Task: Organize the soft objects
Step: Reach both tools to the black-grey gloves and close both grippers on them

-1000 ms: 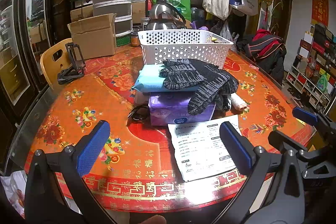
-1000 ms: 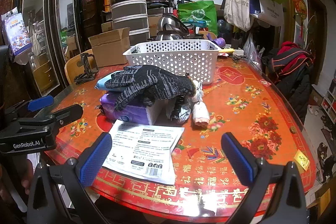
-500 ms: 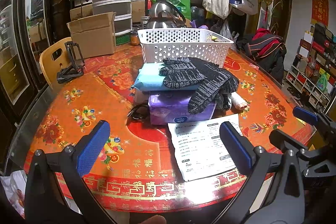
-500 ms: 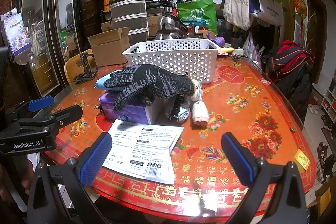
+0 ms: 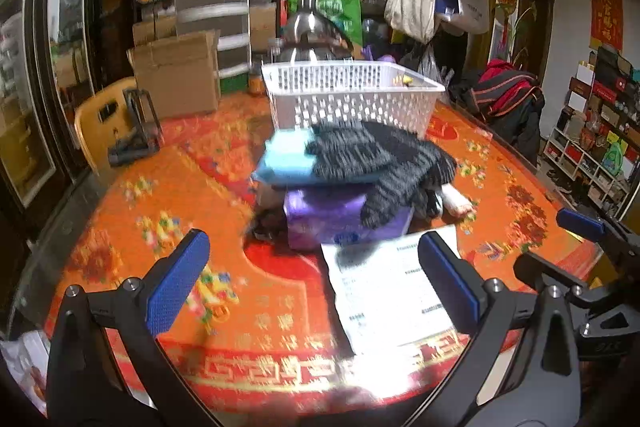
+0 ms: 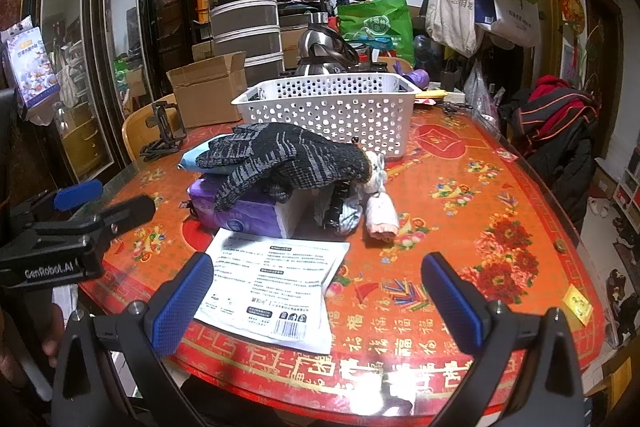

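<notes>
Left tool point(image 5: 312, 279) nudged forward, both tools wide open, empty

Motion-blurred left-wrist view; basket point(image 5: 352, 95) contents hidden

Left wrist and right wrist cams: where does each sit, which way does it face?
Left wrist: on the left tongs, open, facing the glove pile and white basket; right tongs at its right edge.
Right wrist: on the right tongs, open, facing the same pile from further right; left tongs at its left edge.
Shared: pile, basket, paper sheet, red table.
</notes>
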Available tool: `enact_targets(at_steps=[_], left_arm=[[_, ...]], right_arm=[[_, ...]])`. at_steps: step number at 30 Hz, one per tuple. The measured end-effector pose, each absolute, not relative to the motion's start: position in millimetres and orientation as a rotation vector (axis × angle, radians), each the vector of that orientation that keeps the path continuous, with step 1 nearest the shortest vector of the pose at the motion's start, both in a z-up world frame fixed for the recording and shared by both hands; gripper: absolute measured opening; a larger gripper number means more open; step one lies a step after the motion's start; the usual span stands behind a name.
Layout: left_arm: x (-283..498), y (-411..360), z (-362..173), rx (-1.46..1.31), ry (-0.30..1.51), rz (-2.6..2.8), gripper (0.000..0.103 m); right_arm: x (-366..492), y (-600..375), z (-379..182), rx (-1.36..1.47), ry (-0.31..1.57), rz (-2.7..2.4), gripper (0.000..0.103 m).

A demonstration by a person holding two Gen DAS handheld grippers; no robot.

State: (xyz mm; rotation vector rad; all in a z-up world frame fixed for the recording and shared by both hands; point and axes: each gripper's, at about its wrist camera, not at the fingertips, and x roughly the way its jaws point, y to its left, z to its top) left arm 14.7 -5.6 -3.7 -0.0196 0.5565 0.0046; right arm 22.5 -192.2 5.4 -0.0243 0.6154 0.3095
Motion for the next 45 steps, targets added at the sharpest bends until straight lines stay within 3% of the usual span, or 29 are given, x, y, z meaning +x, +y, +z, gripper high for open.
enact_targets(at_steps=[12,22,24,29,33,35,37,41,45], left_arm=[[77,20,13,-0.066,0.580,-0.078,0.103],[150,15,15,-0.057,0.665,-0.119,0.103],[159,14,12,-0.080,0.679,-0.152,0.097],[174,9,8,-0.067,0.695,-0.127,0.071],[178,-5,2,-0.018,0.709,-0.117,0.064],[178,-9,-1,-0.022,0.714,-0.128,0.050],[178,-10,-3,-0.035,0.721,-0.151,0.045],[178,-10,-6,-0.035,0.723,-0.158,0.044],[178,-10,-10,-0.041,0.726,-0.168,0.043]], right_arm=[[70,-222,9,0.097,0.540,0.342,0.103],[159,-214,4,0.104,0.693,0.398,0.103],[169,-210,0,0.080,0.709,0.406,0.103],[180,-209,-6,0.090,0.737,0.435,0.103],[185,-211,-6,0.088,0.735,0.428,0.103],[189,-210,-8,0.089,0.737,0.438,0.103],[194,-210,-11,0.107,0.747,0.463,0.101],[204,-210,-20,0.150,0.788,0.529,0.090],[210,-202,-29,0.170,0.835,0.591,0.069]])
